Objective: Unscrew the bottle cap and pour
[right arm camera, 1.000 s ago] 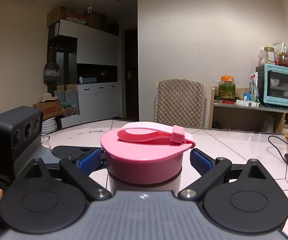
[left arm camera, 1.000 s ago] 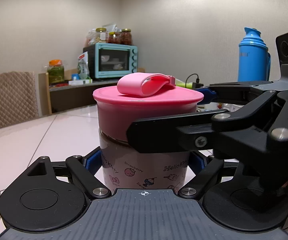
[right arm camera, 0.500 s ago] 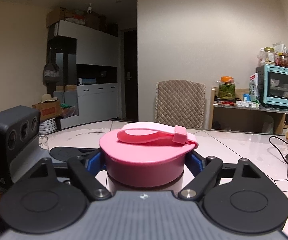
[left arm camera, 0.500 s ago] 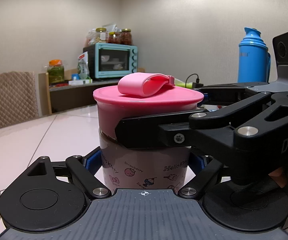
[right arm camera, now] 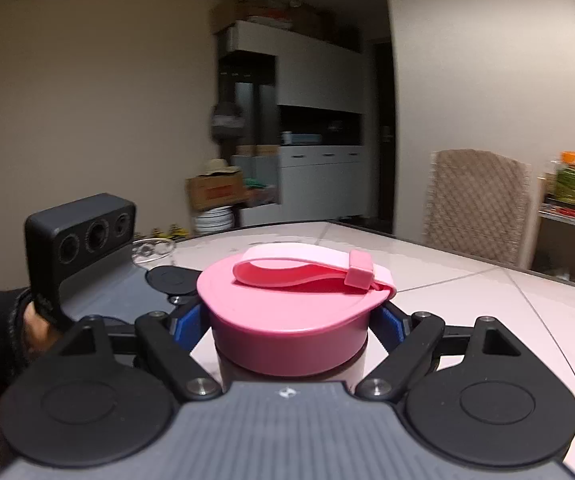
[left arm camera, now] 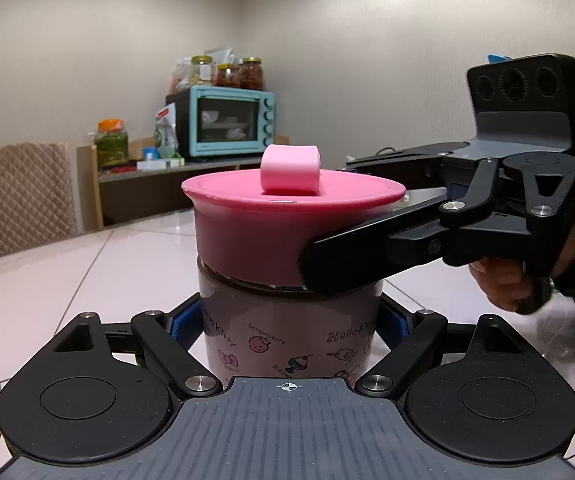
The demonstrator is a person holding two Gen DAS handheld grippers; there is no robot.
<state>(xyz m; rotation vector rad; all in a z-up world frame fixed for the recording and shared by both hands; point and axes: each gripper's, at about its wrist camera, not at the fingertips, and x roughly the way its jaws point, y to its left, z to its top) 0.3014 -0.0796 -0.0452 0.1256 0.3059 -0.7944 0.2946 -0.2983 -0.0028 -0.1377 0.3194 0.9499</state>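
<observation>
A bottle (left arm camera: 291, 308) with a cartoon-printed body stands upright on the white tiled table (left arm camera: 67, 280). My left gripper (left arm camera: 287, 326) is shut on that body, blue pads (left arm camera: 185, 326) pressed to its sides. A wide pink cap (left arm camera: 271, 232) with a pink strap loop (left arm camera: 289, 174) tops it. From the right, a finger (left arm camera: 367, 252) of the other gripper lies against the cap's side. In the right wrist view my right gripper (right arm camera: 291, 320) is shut on the pink cap (right arm camera: 287, 344), and the strap (right arm camera: 307, 270) lies across its top.
A person's hand (left arm camera: 499, 284) holds the right gripper's handle. A teal toaster oven (left arm camera: 227, 126) with jars on top and a quilted chair (left arm camera: 23, 196) stand beyond the table. A blue thermos (left arm camera: 497, 58) is mostly hidden. White cabinets (right arm camera: 315, 184) line the far wall.
My right gripper closed on the cap, then swung round it, and the cap turned with it: the strap now faces end-on in the left wrist view. The left gripper stayed still.
</observation>
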